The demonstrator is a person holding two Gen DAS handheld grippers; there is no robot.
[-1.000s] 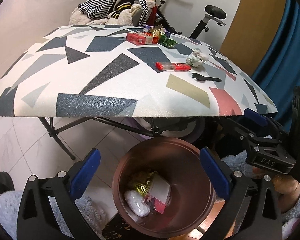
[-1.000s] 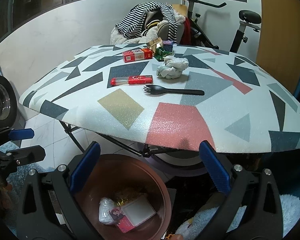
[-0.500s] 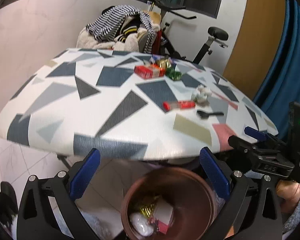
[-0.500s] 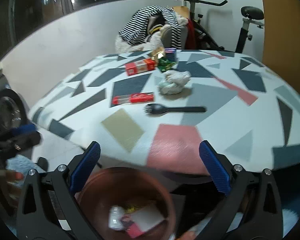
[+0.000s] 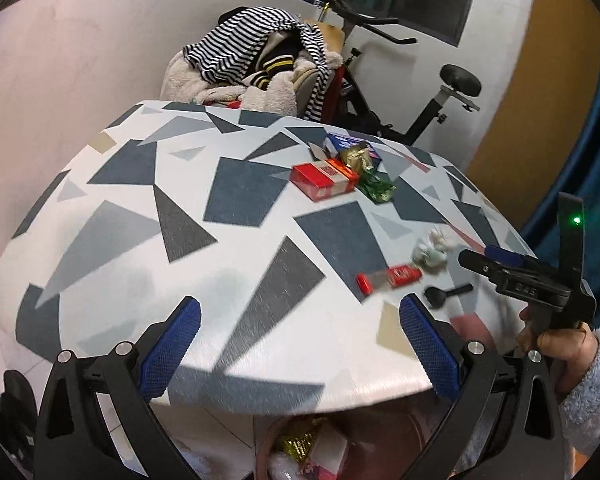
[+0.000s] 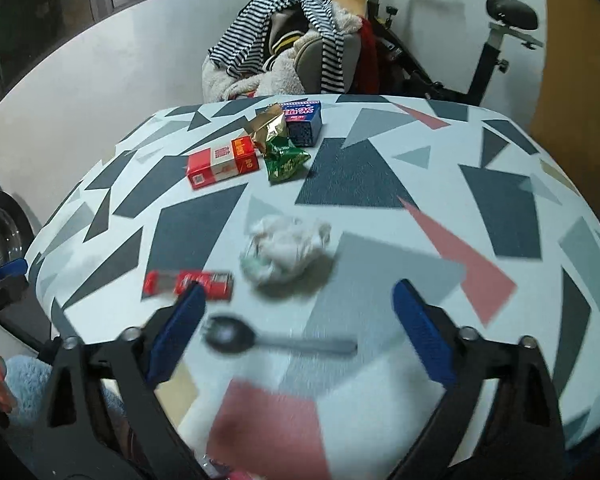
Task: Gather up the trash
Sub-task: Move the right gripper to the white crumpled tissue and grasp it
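Both grippers, left [image 5: 298,344] and right [image 6: 296,330], have risen above the table [image 6: 500,184] (wide open, empty).

tissue wad [image 6: 286,254] | black spork [image 6: 276,339] flat | red wrapper [image 6: 189,282] (blurred)

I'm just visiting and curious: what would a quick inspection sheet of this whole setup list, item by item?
Surface: table with a geometric-patterned cover.
Job's things: black spork, red tube wrapper, crumpled tissue, red carton, green wrapper, gold wrapper, blue box; brown bin below the table edge, trash already inside.
Clutter: striped clothes pile on a chair behind.
Grippers: left gripper and right gripper both have jaws apart, holding nothing; right hangs above the spork.
Cables: nothing seen.
Surroundings: exercise bike, white wall, blue curtain.
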